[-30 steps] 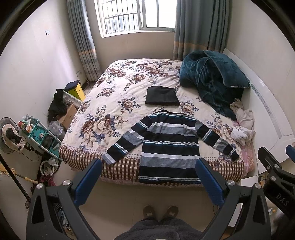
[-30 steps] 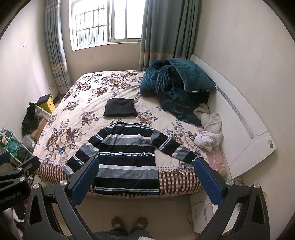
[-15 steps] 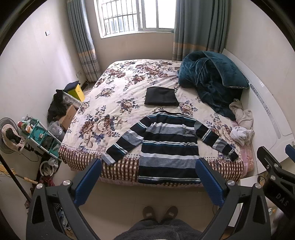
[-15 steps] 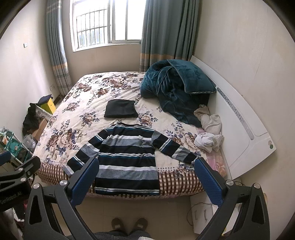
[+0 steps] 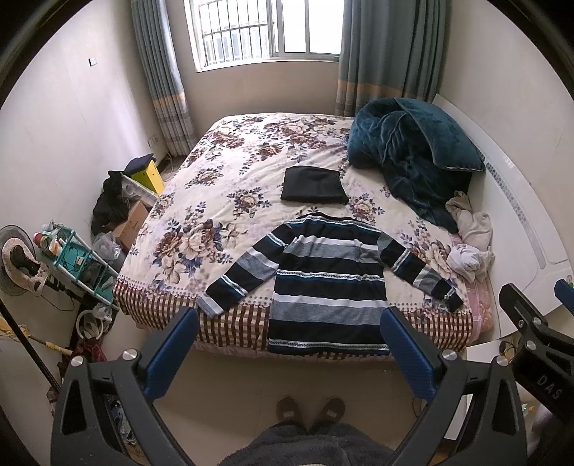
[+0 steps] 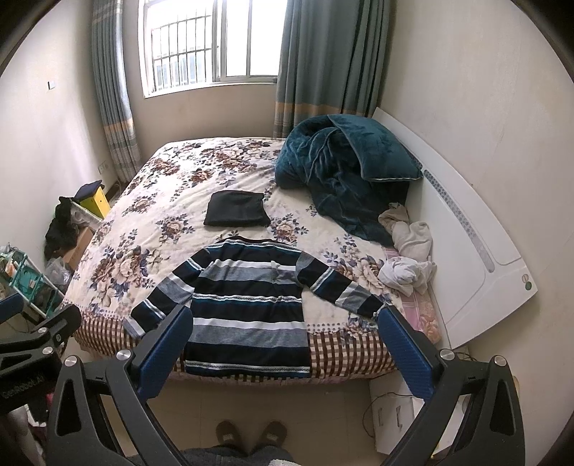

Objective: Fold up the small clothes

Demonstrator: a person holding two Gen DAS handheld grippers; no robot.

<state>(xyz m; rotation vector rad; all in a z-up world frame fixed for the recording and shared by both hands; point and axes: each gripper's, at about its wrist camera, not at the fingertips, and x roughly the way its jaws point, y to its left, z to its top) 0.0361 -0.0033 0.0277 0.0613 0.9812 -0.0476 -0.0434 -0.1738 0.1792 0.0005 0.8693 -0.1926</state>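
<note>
almost nothing has moved since a second ago: both views sit a touch closer to the bed, and the clothes lie where they lay. we hold the left gripper (image 5: 288, 346) and the right gripper (image 6: 285, 344) in the air over the floor at the foot of the bed (image 5: 215, 200), each with its jaws spread wide apart and nothing between them. the blue pads frame the lower part of the striped sweater (image 5: 328, 283) in both wrist views without touching it.

the striped sweater lies flat on the floral bedspread, collar toward the window (image 5: 265, 28), both sleeves angled out and down, and its hem hangs over the checked edge of the bed nearest us. just beyond its collar rests a folded black garment (image 5: 314, 184), apart from the sweater by a strip of bedspread. a dark teal quilt (image 5: 412, 150) is heaped at the right side of the bed by the white headboard (image 6: 477, 247), and two crumpled pale cloths (image 5: 470, 247) lie just below it, near the sweater's right cuff.

our slippers (image 5: 310, 410) show on the tiled floor below the grippers. a small rack with clutter (image 5: 77, 263) and a yellow box (image 5: 149, 175) stand along the left wall.
</note>
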